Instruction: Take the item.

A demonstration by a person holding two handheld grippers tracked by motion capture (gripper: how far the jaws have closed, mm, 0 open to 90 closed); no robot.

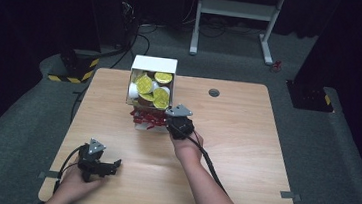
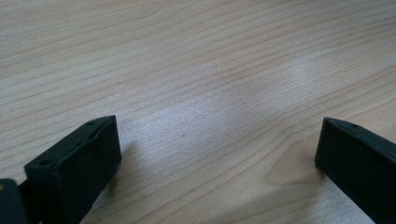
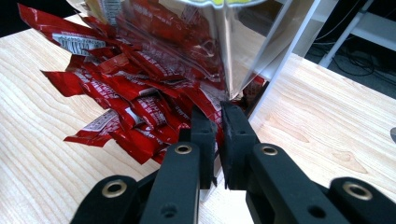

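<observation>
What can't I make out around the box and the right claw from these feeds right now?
- What the right claw pinches: its jaws stand almost shut at the clear divider, but the red packets crowd the tips.
- Packet print: blurred in the right gripper view, too small in the high view.
- Lower yellow-lidded cups: hidden by upper ones inside the white box.

- A light wooden table fills the middle of the frame.
- Grey carpet floor surrounds it.
- A white metal stand sits top centre.
- Yellow-black striped base at upper left; surroundings dark.
</observation>
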